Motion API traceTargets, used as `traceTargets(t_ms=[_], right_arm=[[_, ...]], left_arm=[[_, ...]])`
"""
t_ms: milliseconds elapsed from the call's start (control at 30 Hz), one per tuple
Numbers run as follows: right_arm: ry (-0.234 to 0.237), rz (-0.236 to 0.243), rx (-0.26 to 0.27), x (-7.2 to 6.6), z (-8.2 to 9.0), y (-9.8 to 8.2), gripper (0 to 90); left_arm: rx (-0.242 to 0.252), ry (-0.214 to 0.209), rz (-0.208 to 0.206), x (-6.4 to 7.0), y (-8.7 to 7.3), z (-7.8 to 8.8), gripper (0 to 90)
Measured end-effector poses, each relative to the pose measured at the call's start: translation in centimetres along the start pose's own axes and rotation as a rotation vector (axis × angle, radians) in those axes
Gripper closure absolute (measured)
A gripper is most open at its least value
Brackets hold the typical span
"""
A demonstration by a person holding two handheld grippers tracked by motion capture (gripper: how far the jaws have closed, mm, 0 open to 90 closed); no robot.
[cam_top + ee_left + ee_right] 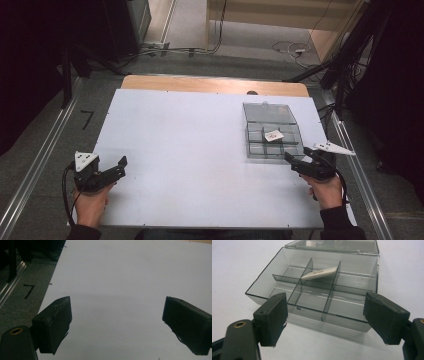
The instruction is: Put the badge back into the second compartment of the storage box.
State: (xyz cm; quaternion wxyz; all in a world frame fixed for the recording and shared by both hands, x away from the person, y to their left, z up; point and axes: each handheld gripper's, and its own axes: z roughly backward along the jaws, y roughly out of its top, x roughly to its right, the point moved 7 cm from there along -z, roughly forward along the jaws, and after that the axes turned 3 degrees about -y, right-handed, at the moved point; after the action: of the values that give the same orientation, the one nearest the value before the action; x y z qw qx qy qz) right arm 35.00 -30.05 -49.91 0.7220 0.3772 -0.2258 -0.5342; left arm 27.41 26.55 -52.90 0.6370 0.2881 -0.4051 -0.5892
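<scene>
Card sits in the box; both claws are wide apart and hold nothing.
High view: the right gripper [296, 161] waits just beside the clear box [271, 131], the left gripper [116, 167] far from it. Right gripper view: the white card [319, 273] leans in a middle back slot, so go slow.

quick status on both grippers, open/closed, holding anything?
Left gripper: jaws open, nothing between them, over bare white table.
Right gripper: jaws open, holding nothing, just short of the clear compartment box.
</scene>
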Motion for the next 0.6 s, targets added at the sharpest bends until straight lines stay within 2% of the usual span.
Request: traceTargets(t_ms=[600], right_arm=[[-0.009, -0.012, 0.001, 0.9, 1.4, -1.4, 18.6]], left_arm=[[-0.001, -0.002, -0.003, 0.1, 0.0, 0.0, 9.2]])
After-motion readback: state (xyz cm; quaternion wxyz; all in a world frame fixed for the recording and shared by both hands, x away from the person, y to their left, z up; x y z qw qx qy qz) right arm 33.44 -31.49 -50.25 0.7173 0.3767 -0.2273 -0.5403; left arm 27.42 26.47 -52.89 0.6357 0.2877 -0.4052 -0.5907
